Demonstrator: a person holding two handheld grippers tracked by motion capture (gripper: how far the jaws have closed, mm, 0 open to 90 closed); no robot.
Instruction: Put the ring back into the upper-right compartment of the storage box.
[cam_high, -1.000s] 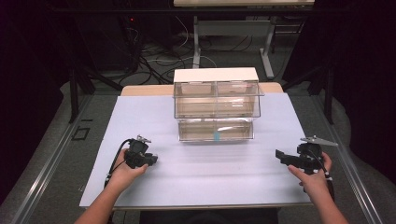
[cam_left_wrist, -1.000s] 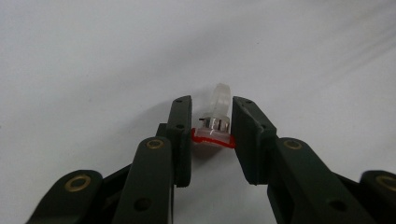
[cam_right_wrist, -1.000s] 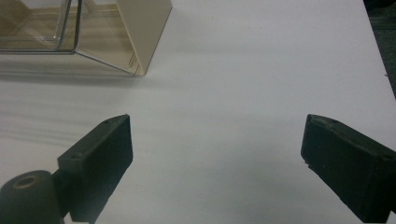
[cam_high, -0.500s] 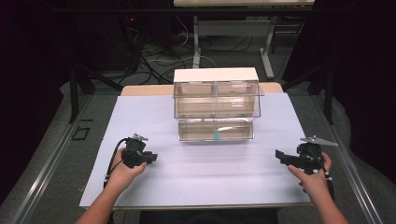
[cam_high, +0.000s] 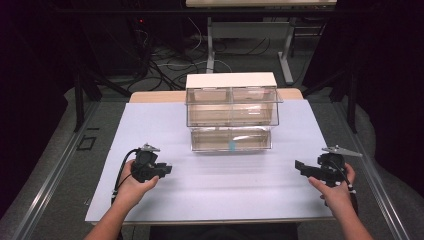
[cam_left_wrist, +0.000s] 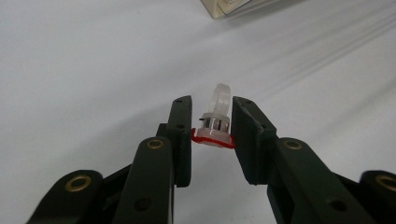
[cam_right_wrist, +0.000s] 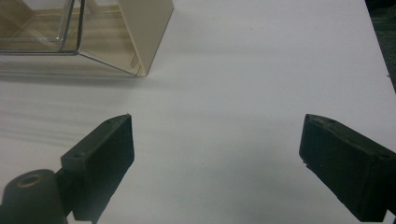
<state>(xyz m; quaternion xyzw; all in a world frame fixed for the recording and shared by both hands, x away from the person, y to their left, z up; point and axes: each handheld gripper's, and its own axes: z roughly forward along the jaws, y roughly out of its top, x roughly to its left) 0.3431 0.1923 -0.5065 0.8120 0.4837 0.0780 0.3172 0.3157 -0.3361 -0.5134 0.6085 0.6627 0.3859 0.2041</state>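
- The white surface (cam_high: 210, 190) fills the middle of the high view, and the clear plastic drawer cabinet with a cream top (cam_high: 231, 97) stands at its upper centre.
- The cabinet's lowest clear drawer (cam_high: 231, 140) is pulled out toward the bottom of the frame; a small pale blue item (cam_high: 232, 146) lies inside it near its front wall.
- The left tool (cam_high: 159, 170) sits at lower left of the high view and points right; the open drawer lies up and to the right of it, apart from it.
- The right tool (cam_high: 302, 167) sits at lower right, pointing left, about as far from the drawer; in the right gripper view its jaws stand wide apart with nothing between them.
- In the left gripper view the left tool's jaws clamp a small clear plastic part with a red base (cam_left_wrist: 215, 122), held at centre frame clear of the surface, its long axis pointing up and away from the tool.
- Judging from this, the drawer is the likely goal, and the loaded left tool is the one to travel there.
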